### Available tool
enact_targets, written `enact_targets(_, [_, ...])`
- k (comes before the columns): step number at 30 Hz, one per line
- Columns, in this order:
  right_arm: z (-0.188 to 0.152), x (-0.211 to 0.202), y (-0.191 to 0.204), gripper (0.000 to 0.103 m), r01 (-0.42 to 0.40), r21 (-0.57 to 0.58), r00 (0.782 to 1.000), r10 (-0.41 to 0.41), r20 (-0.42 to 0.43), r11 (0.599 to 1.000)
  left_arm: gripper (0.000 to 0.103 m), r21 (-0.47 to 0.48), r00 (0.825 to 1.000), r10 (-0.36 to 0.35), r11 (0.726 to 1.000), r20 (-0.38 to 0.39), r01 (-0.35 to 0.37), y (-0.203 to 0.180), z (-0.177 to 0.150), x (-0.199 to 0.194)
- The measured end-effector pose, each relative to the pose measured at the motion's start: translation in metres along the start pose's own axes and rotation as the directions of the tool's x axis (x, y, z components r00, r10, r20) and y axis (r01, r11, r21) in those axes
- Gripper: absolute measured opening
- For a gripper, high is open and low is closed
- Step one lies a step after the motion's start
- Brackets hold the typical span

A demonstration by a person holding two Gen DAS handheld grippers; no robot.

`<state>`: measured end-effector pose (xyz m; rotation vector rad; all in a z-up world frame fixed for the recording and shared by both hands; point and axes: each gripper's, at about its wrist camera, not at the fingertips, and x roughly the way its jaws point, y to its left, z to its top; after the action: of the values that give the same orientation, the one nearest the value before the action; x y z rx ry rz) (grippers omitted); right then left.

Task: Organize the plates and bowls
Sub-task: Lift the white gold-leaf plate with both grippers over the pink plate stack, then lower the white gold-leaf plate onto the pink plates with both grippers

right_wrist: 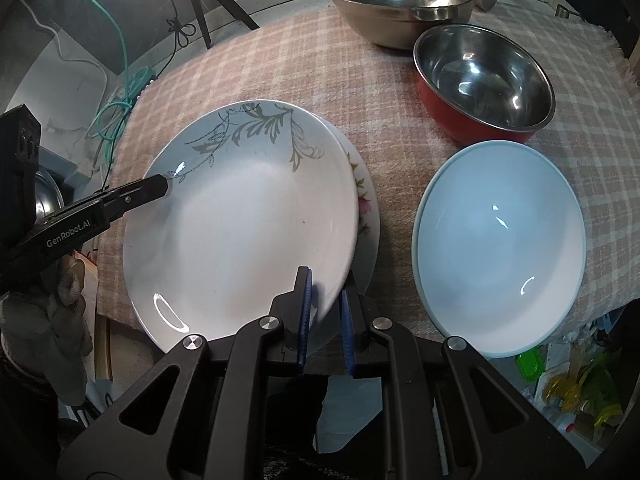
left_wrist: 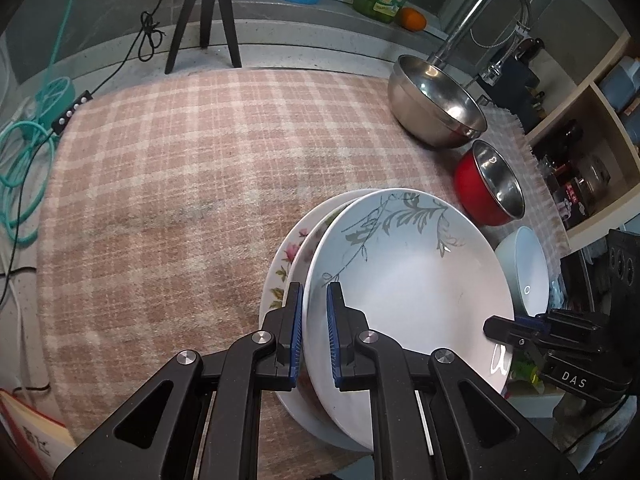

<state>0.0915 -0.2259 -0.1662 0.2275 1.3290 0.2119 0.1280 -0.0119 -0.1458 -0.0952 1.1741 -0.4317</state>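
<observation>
A white plate with a grey leaf pattern (left_wrist: 412,280) (right_wrist: 248,220) rests tilted on a floral plate (left_wrist: 284,264) (right_wrist: 366,200) on the checked cloth. My left gripper (left_wrist: 314,328) straddles the leaf plate's near rim, its blue pads a little apart from it; it also shows in the right wrist view (right_wrist: 166,184) at the plate's left edge. My right gripper (right_wrist: 325,300) straddles the plate's opposite rim, pads slightly apart; it shows in the left wrist view (left_wrist: 490,326). A pale blue bowl (right_wrist: 500,248) (left_wrist: 528,268) sits to the right.
A red bowl with a steel inside (right_wrist: 484,84) (left_wrist: 490,184) and a large steel bowl (right_wrist: 400,0) (left_wrist: 436,100) stand beyond the plates. A tripod (left_wrist: 204,16), cables (left_wrist: 24,168), a faucet (left_wrist: 480,20) and a shelf unit (left_wrist: 580,140) ring the cloth.
</observation>
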Motion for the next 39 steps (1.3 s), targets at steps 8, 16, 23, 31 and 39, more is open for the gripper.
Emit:
enact_targets(8, [0.0,0.002,0.004,0.016,0.024,-0.022,1.0,-0.024,-0.006,0.999,0.01,0.09,0.998,0.064,0.994,-0.013,-0.063,-0.011,0.001,0.002])
enact_targets(16, [-0.001,0.005,0.013,0.021,0.07,-0.076,0.997,-0.071,-0.006,0.995,0.01,0.127,0.995,0.094,0.988,-0.017,-0.091,-0.014,0.001,0.002])
enact_targets(23, [-0.002,0.007,0.019,0.025,0.097,-0.111,0.995,-0.098,-0.01,0.989,0.01,0.141,0.994,0.108,0.984,-0.017,-0.105,-0.016,0.001,0.002])
enact_targets(31, [-0.002,0.009,0.025,0.037,0.101,-0.139,0.995,-0.104,-0.012,0.985,0.01,0.142,0.994,0.112,0.984,-0.019,-0.108,-0.016,0.001,0.001])
enact_targets(39, [-0.001,0.01,0.023,0.037,0.099,-0.141,0.995,-0.101,-0.012,0.985,0.01,0.158,0.991,0.131,0.979,-0.018,-0.127,-0.018,0.001,0.003])
